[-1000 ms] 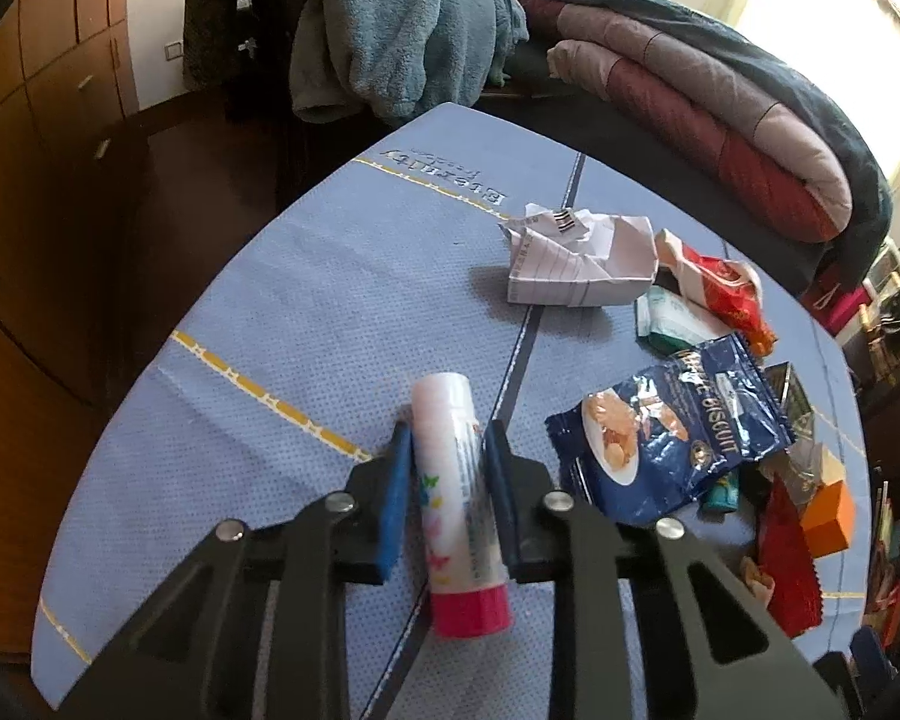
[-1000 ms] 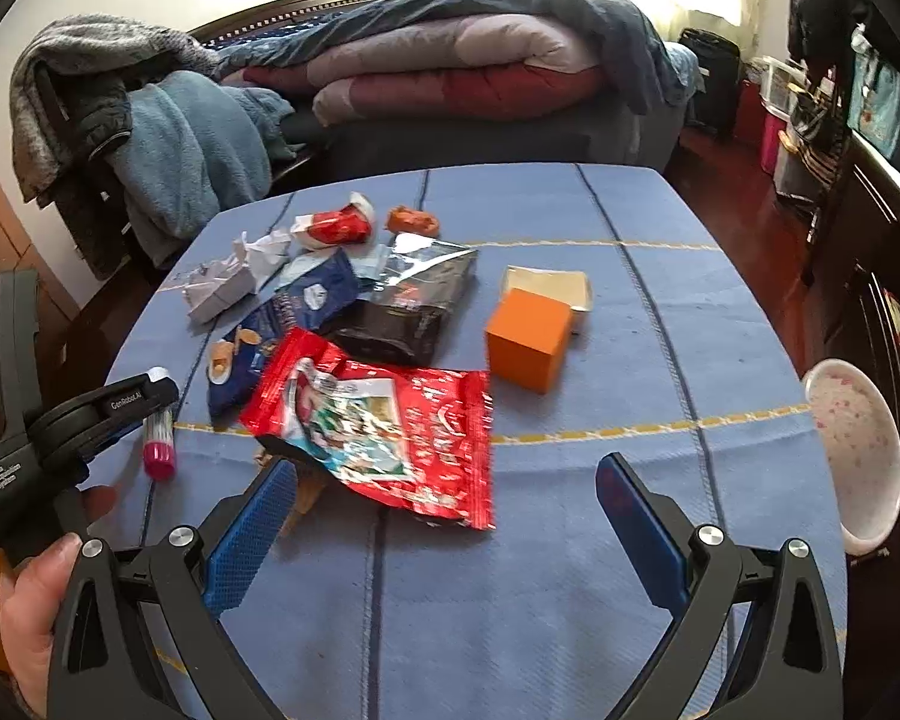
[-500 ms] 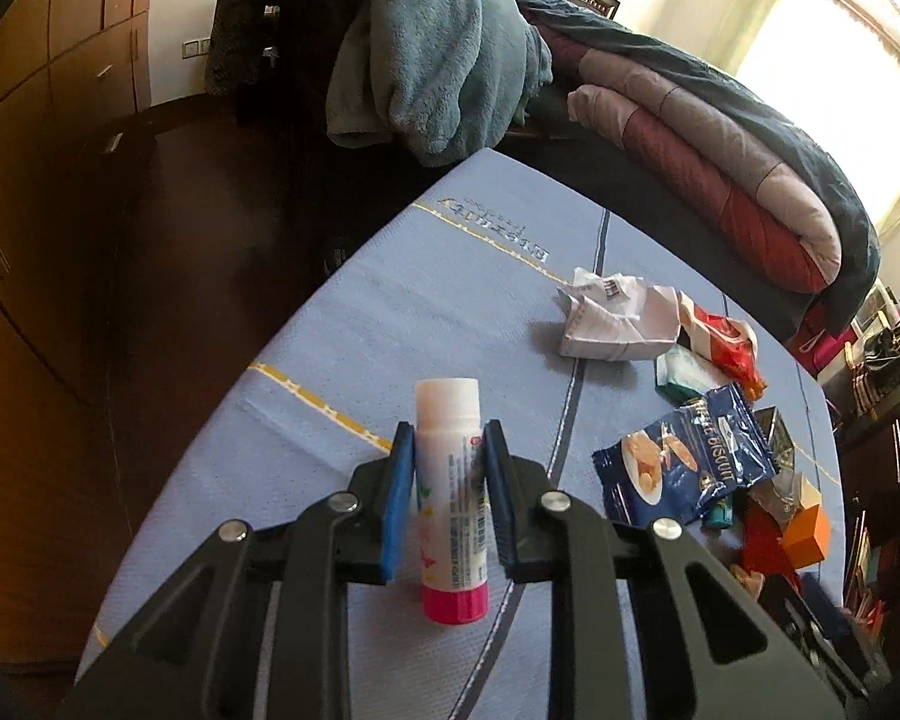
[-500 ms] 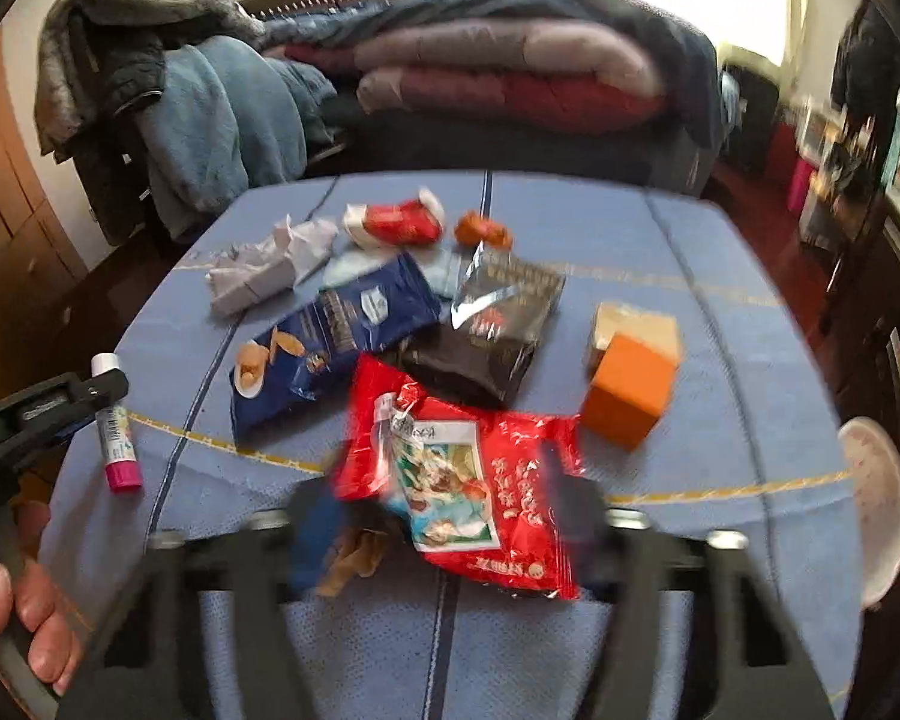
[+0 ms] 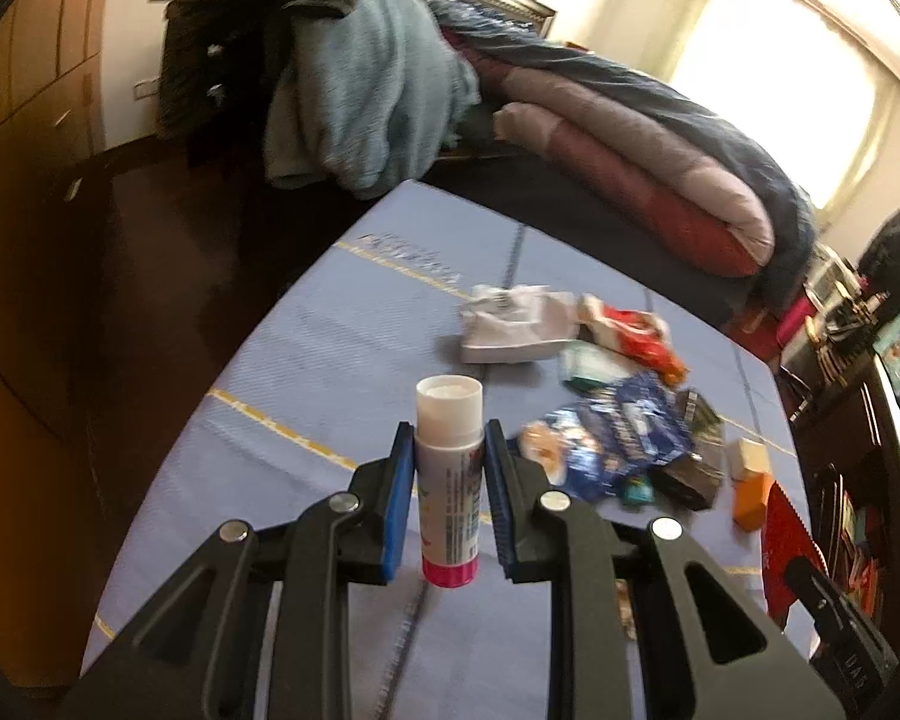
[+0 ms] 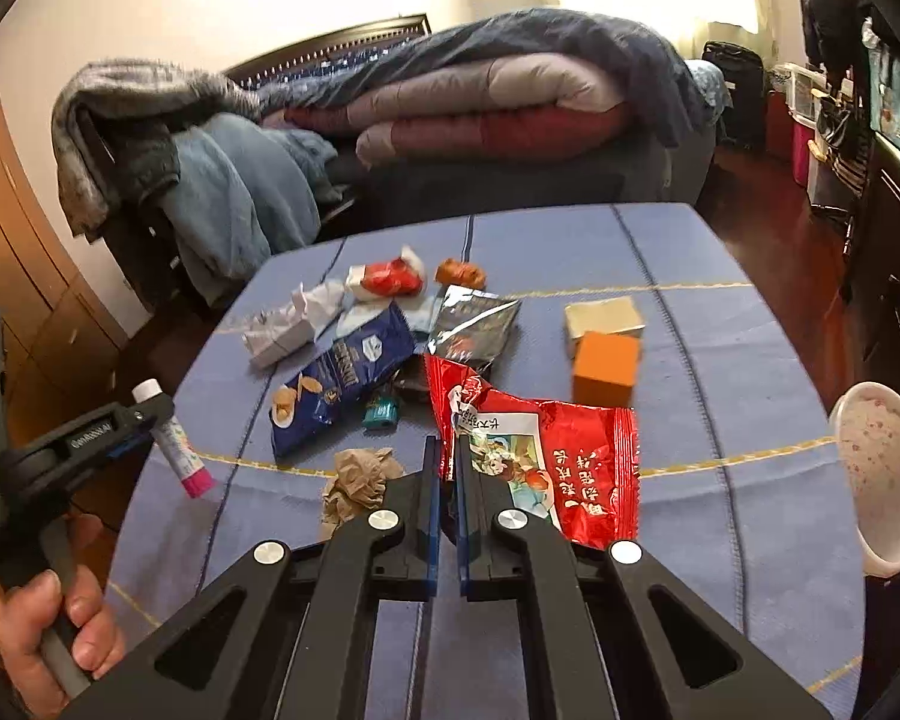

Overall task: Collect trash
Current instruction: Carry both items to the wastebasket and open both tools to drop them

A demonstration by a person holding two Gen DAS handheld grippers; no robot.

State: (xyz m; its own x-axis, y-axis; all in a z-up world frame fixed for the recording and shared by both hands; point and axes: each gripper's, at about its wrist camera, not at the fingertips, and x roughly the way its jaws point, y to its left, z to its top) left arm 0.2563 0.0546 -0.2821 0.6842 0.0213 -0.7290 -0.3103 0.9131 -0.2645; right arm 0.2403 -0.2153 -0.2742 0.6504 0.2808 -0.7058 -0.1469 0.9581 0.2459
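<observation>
Gripping a white glue stick with a pink base (image 5: 448,480) in my left gripper (image 5: 448,468), I have it upright and clear of the blue cloth-covered bench (image 6: 720,330), its body pinched between both blue pads. My right gripper (image 6: 444,480) has its fingers drawn nearly together on the near edge of the red printed snack wrapper (image 6: 546,462), which lies flat on the bench. I judge the pickup step is in hand; next I need a bin, perhaps the speckled white container (image 6: 882,474) at the bench's right edge.
</observation>
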